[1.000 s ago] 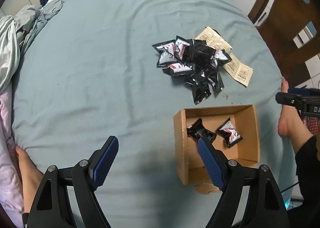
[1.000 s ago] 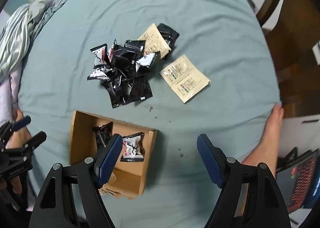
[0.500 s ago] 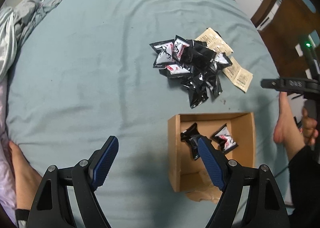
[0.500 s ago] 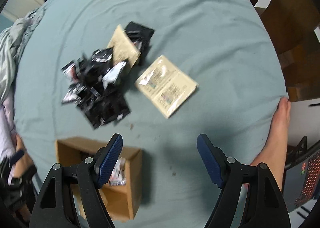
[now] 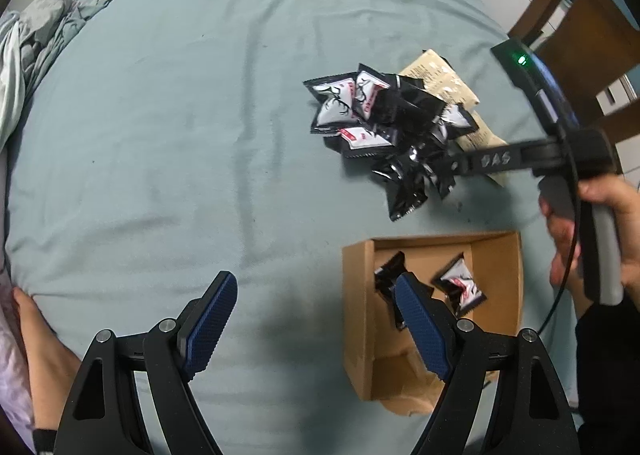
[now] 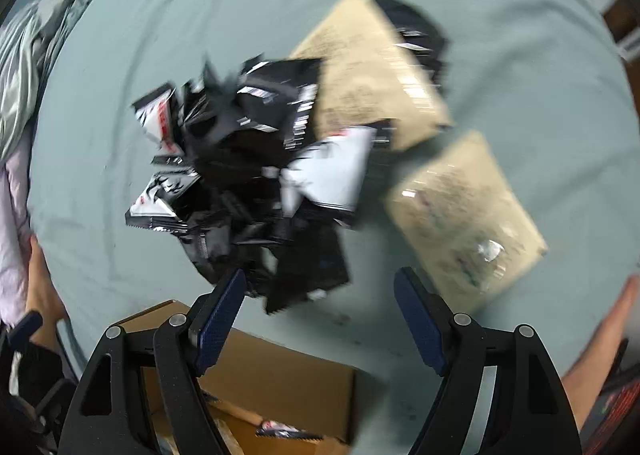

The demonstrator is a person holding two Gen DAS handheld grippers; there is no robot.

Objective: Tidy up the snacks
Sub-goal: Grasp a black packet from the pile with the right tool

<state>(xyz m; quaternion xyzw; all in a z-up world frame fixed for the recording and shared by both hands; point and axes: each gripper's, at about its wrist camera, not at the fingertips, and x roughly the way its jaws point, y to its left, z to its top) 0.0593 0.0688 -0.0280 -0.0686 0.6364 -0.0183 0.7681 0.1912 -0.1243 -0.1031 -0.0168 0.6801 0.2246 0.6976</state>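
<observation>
A pile of black-and-white snack packets point(image 5: 392, 127) lies on the teal sheet, with two beige packets point(image 5: 444, 83) behind it. An open cardboard box point(image 5: 500, 267) nearer me holds two black packets point(image 5: 460, 287). My left gripper point(image 5: 316, 315) is open and empty, hovering by the box's left side. My right gripper point(image 6: 320, 303) is open and empty, low over the near edge of the pile point(image 6: 256, 159); it shows in the left wrist view reaching in from the right point(image 5: 492, 161). The beige packets point(image 6: 464, 211) lie to its right.
A rumpled grey blanket point(image 5: 36, 39) lies at the far left. A wooden chair point(image 5: 576, 15) stands beyond the bed's right edge. Bare feet rest on the bed's edge at the left point(image 5: 44, 347) and the right point(image 6: 600, 339). The box's wall point(image 6: 280, 371) is below the right gripper.
My right gripper has moved forward and down, close over the packet pile, leaving the box behind. My left gripper has shifted slightly and stayed open.
</observation>
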